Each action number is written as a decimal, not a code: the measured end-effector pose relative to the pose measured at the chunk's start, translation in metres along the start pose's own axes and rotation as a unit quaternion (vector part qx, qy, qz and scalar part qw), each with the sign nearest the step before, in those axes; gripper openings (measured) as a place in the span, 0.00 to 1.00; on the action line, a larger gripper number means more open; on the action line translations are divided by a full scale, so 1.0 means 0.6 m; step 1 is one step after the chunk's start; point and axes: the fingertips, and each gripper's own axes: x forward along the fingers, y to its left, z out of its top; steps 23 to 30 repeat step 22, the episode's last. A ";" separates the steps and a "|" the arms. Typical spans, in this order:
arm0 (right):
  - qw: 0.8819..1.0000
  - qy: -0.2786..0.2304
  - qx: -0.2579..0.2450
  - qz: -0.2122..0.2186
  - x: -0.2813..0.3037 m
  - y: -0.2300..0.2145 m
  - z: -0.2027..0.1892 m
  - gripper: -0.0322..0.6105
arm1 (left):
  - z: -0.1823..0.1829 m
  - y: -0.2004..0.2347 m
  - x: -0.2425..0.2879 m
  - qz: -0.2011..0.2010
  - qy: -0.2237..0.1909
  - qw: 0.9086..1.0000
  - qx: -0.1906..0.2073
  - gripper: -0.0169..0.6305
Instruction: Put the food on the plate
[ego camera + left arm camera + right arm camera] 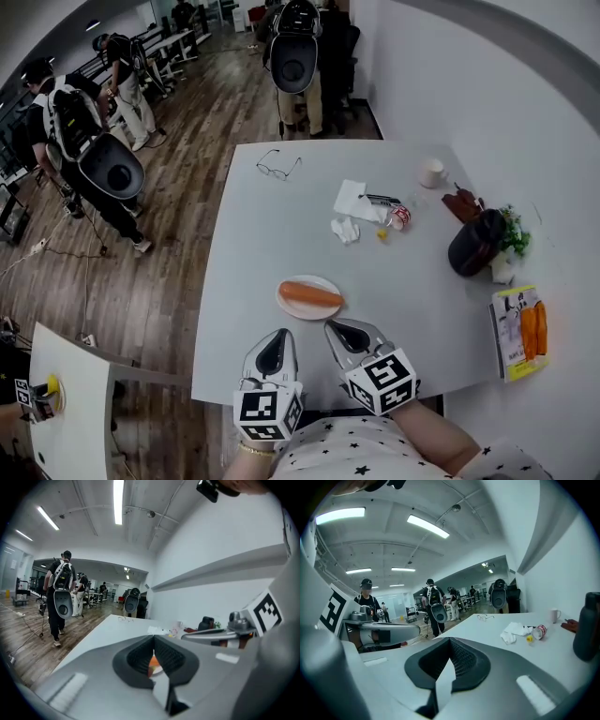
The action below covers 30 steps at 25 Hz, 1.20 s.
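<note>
An orange sausage-shaped piece of food (310, 294) lies on a small white plate (286, 305) near the front of the white table (253, 244). My left gripper (278, 335) sits just in front of the plate, jaws together and empty. My right gripper (337, 328) is beside it, a little right of the plate, jaws also together with nothing held. In the left gripper view the gripper (153, 639) points at the plate, and a sliver of the orange food (152, 661) shows below the closed pads. In the right gripper view the gripper (450, 642) is shut and empty.
Farther back on the table are glasses (277, 169), crumpled tissues (354, 202), a tipped small cup (399, 217), a white mug (431, 173) and a black bottle (474, 242). A book with orange sticks on it (518, 330) lies at the right edge. People stand on the wooden floor to the left.
</note>
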 end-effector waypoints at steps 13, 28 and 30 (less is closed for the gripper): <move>1.000 -0.009 -0.003 0.006 0.010 0.020 0.013 0.05 | 0.009 0.010 -0.014 0.006 0.003 1.000 -0.002 0.04; 1.000 -0.023 0.003 0.001 0.003 0.022 0.022 0.05 | 0.009 0.009 -0.018 0.011 0.000 1.000 -0.004 0.04; 1.000 -0.023 0.003 0.001 0.003 0.022 0.022 0.05 | 0.009 0.009 -0.018 0.011 0.000 1.000 -0.004 0.04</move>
